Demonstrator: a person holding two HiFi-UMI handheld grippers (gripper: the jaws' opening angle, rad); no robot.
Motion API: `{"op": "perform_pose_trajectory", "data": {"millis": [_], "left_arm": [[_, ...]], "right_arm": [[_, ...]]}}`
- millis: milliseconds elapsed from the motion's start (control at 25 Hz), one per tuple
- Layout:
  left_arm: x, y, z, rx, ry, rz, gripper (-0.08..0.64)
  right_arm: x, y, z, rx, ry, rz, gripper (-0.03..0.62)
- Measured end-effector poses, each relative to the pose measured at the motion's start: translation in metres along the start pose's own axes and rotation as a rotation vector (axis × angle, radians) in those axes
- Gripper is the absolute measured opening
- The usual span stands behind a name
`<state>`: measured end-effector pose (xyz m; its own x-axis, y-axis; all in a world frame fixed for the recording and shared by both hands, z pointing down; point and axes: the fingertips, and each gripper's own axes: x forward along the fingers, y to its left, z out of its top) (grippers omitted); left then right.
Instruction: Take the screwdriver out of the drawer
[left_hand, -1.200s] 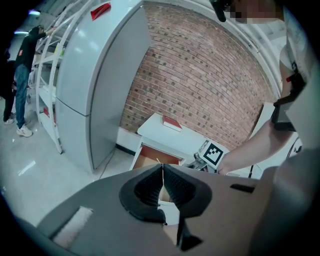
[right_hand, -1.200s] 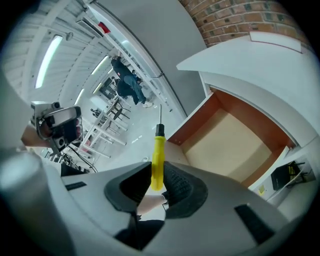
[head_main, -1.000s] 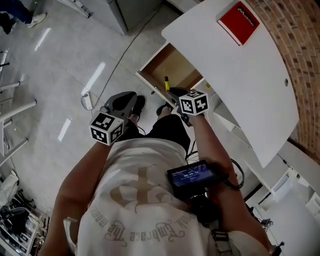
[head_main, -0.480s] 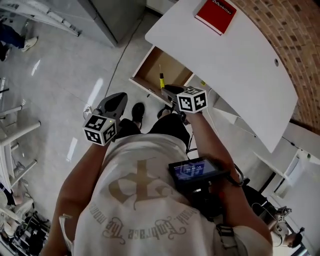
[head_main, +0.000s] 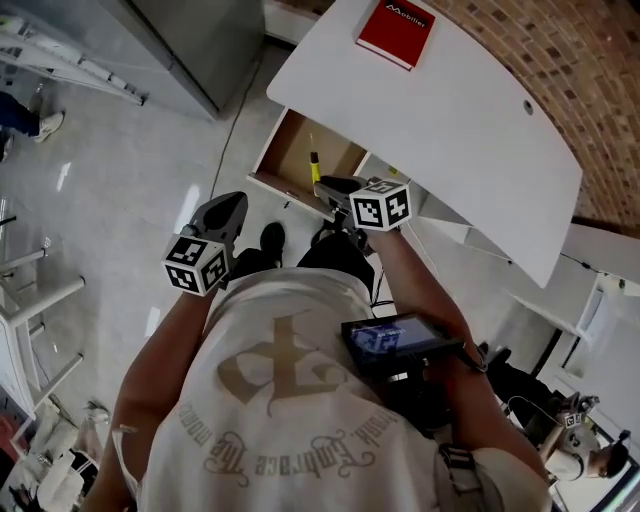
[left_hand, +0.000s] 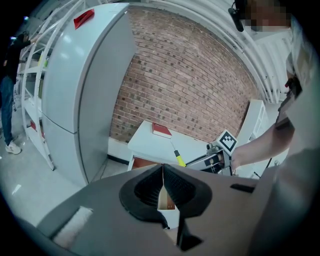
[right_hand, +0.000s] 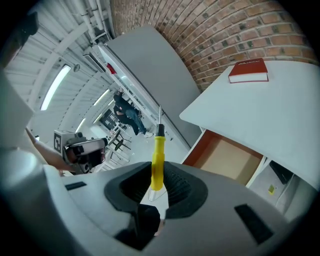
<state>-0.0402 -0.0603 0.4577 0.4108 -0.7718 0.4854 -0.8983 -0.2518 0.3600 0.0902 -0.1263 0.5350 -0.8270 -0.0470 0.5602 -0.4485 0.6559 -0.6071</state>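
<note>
My right gripper (head_main: 332, 188) is shut on the yellow-handled screwdriver (head_main: 314, 166), whose metal shaft points away from me over the front of the open wooden drawer (head_main: 292, 148). In the right gripper view the yellow handle (right_hand: 157, 161) stands upright between the pads, with the drawer (right_hand: 227, 159) beyond it on the right. My left gripper (head_main: 222, 212) hangs over the floor to the left of the drawer, jaws shut on nothing. The left gripper view shows its closed jaws (left_hand: 163, 175) and, farther off, the right gripper (left_hand: 216, 160) with the screwdriver (left_hand: 177, 158).
The drawer sits under a white table (head_main: 440, 120) against a brick wall (head_main: 560, 60). A red book (head_main: 396, 33) lies on the tabletop. A tall grey cabinet (left_hand: 85, 95) stands left of the table. The person's shoes (head_main: 270, 240) are on the pale floor.
The head view has shifted, so table and drawer sit farther left and higher. The right gripper stays shut on the screwdriver in front of the drawer. The left gripper barely moved.
</note>
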Motion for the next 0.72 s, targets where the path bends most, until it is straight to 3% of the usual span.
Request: {"op": "perform_pose_trajectory", "data": {"millis": [720], "left_arm": [[0.011, 0.002, 0.036, 0.045, -0.049, -0.079, 0.009]], "right_arm": [[-0.046, 0.023, 0.049, 0.072, -0.259, -0.021, 0.063]]}}
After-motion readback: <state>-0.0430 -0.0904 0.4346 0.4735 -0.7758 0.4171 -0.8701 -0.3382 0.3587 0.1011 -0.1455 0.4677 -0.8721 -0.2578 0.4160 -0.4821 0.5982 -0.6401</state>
